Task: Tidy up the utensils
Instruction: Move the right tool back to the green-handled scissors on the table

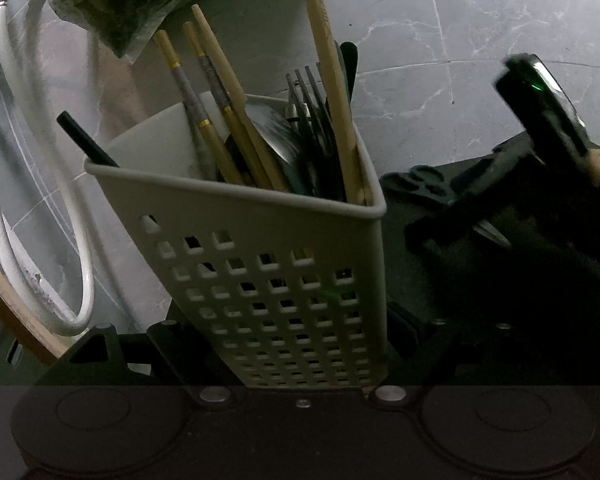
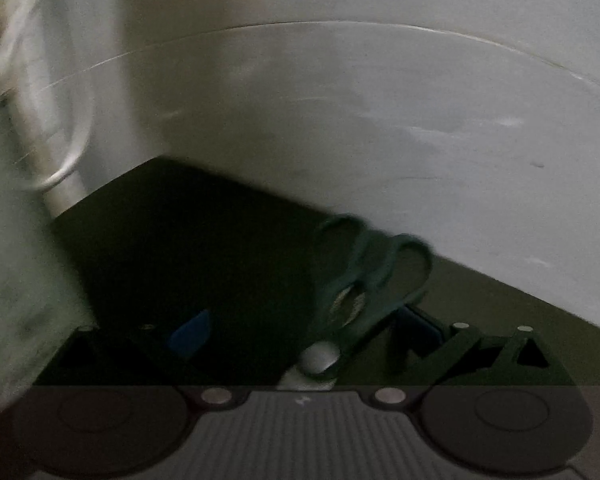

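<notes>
I have the caddy (image 1: 284,280) clamped between the left gripper (image 1: 300,352) jaws, which sit part open against its walls, and it leans away from me with chopsticks (image 1: 220,112), forks (image 1: 312,108) and a spoon (image 1: 268,132) crowded inside, handles and tines up. My right gripper (image 2: 300,344) carries the scissors (image 2: 364,292); they lie between its fingers, but the blurred view doesn't let me tell how tightly the jaws bear on them. The scissors hang over the dark mat (image 2: 188,240), just right of the caddy, with their long axis running along the gripper's line, handle loops pointing away from me and blade end back toward the camera. My worry is that they go in loops first and snag on the rim or on the tall chopstick (image 1: 332,92), levering the tilted caddy out of my left grip. A loose hold could also let them swing and drop on the mat. The caddy is already crowded on its right side, so they may jam partway
</notes>
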A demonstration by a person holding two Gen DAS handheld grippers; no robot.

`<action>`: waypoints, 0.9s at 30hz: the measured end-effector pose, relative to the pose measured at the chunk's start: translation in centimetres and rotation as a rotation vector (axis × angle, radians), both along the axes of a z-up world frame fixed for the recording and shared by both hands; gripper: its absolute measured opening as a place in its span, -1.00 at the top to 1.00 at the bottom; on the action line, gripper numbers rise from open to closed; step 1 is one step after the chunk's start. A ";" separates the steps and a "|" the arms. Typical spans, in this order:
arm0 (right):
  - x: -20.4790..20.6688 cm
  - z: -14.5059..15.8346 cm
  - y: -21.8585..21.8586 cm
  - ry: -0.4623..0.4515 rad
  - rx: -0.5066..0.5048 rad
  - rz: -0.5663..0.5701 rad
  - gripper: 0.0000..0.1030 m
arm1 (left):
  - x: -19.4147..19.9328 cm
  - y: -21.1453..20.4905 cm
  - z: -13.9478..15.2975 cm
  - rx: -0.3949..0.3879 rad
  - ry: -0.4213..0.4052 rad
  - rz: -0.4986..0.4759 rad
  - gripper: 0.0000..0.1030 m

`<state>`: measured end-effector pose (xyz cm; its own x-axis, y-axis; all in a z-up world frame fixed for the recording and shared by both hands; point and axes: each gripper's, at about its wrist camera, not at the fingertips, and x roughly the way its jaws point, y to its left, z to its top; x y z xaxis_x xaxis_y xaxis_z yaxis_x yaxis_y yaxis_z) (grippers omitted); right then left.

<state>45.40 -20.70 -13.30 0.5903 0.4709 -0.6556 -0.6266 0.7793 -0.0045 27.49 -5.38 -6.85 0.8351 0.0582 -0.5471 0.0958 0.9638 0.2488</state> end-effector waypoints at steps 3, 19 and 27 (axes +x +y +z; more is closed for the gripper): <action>-1.5 -0.1 -0.1 -0.016 0.000 0.114 -0.88 | 0.0 0.1 -0.1 0.002 0.000 -0.008 -0.68; -0.3 1.2 1.2 0.037 -0.015 -0.180 -0.02 | -0.1 1.2 -0.4 0.004 -0.008 -0.059 -0.68; -2.2 1.0 0.4 0.036 -0.010 -0.159 0.15 | -0.1 2.2 -0.6 -0.009 -0.011 -0.082 -0.68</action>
